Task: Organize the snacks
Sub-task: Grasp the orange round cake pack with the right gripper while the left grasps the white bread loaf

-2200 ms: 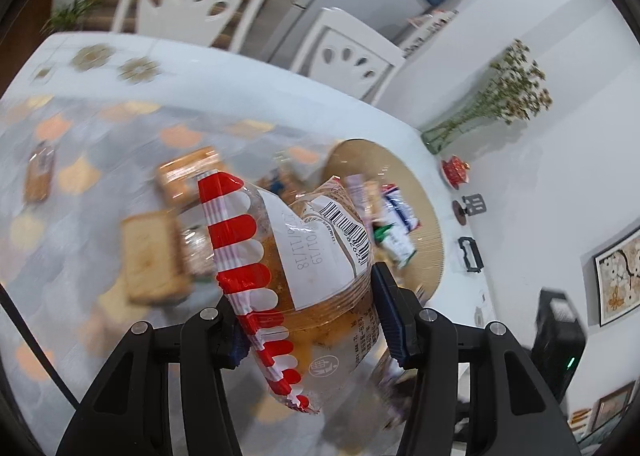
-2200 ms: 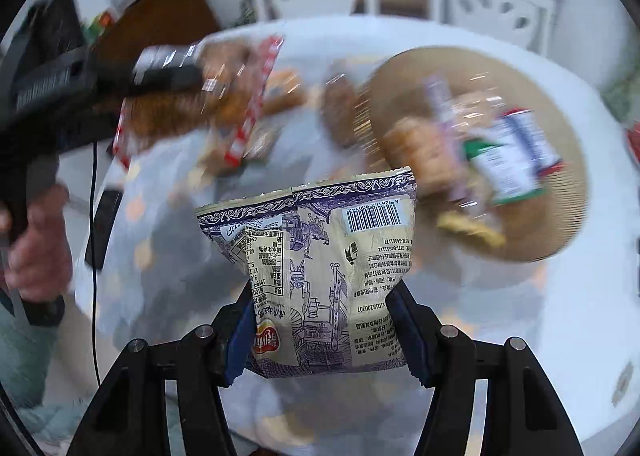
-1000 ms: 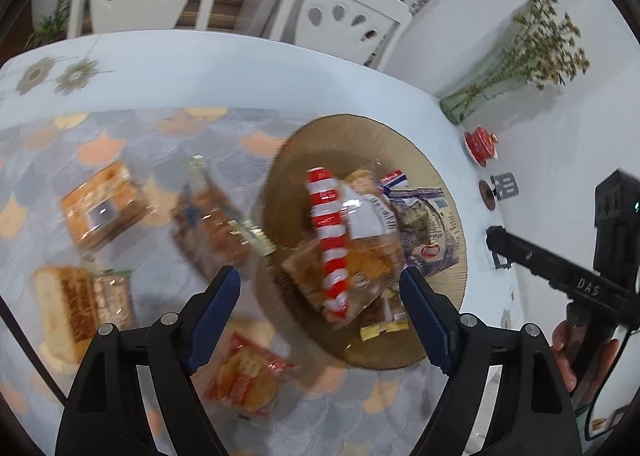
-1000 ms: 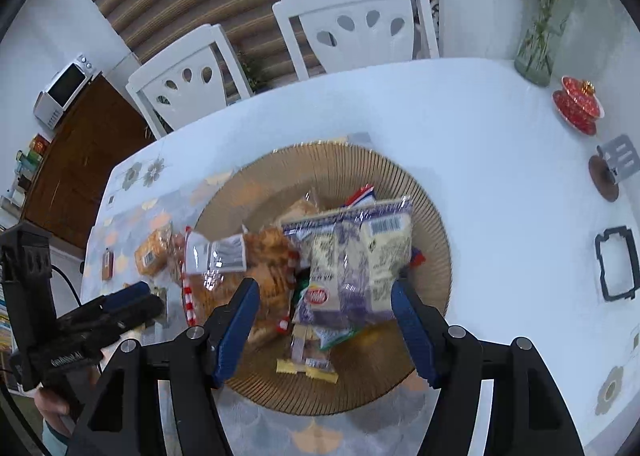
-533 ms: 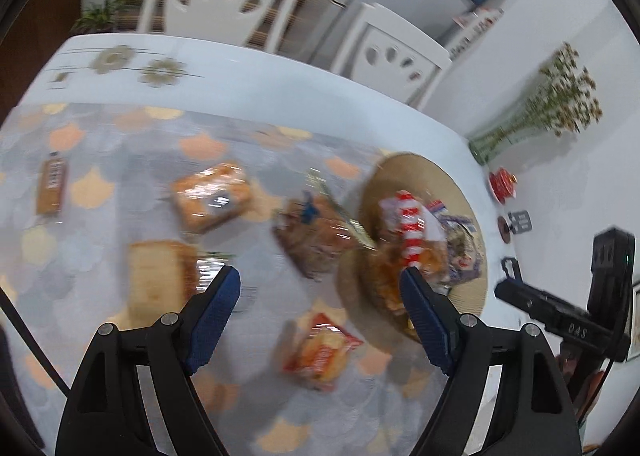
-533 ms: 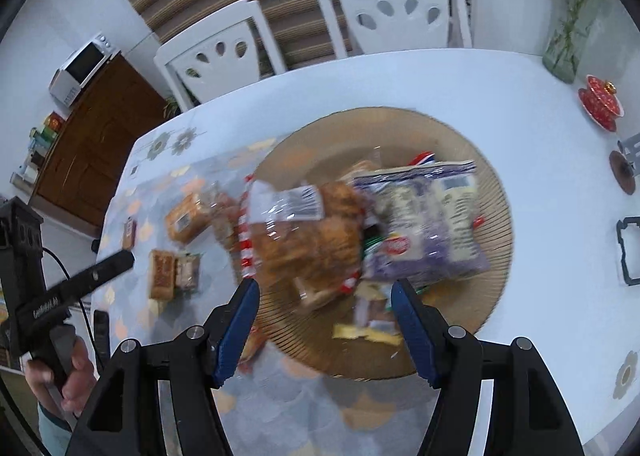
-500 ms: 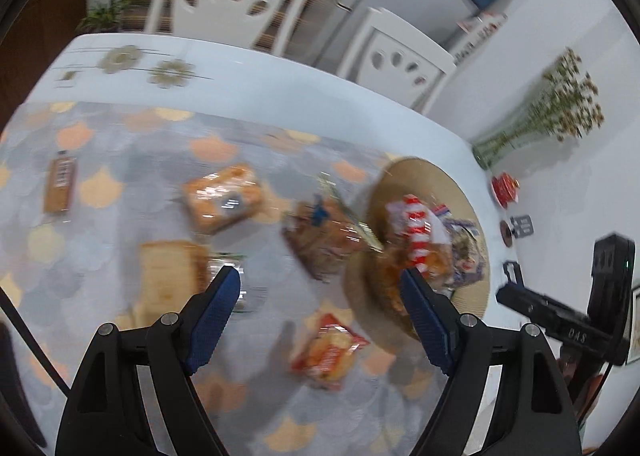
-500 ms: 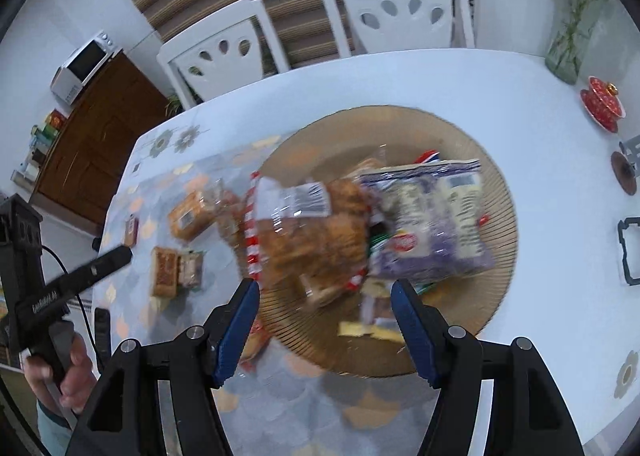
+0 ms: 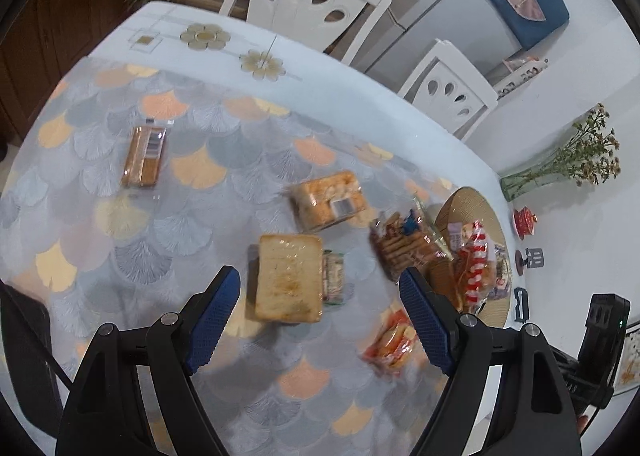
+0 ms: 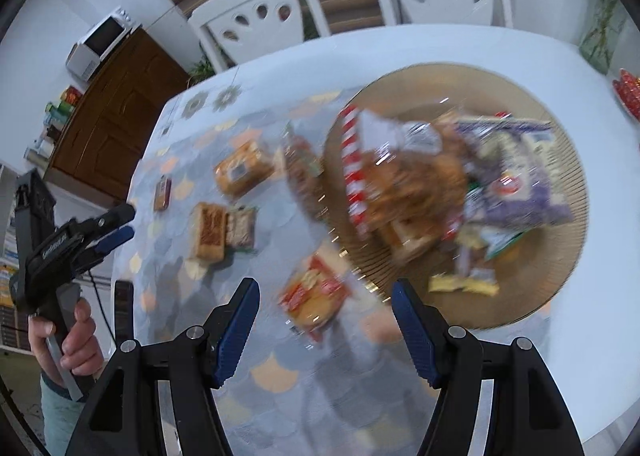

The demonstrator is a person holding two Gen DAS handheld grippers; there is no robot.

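Your left gripper (image 9: 320, 316) hangs above the patterned tablecloth (image 9: 180, 216) with its jaws spread wide and nothing between them. Just ahead of its fingers lies the wrapped toast slice (image 9: 289, 283), almost centred in the gap. Going left to right from there, you have five loose packs on the cloth: a slim cracker bar (image 9: 144, 155) well off to the far left, the toast slice with a small wrapper (image 9: 333, 276) touching its right edge, an orange biscuit pack (image 9: 328, 200) beyond it, a brown cookie pack (image 9: 404, 246) beside the woven tray (image 9: 464, 204), and a red snack packet (image 9: 390, 340) near your right fingertip.

Your right gripper (image 10: 322, 324) is likewise wide open and empty, with that red snack packet (image 10: 312, 298) lying just ahead, between its fingers. To its right the woven tray (image 10: 556, 296) holds a heap: one red-and-white striped bag (image 10: 384, 184), one purple chip bag (image 10: 516, 176), and smaller packets underneath, too blurred to count.
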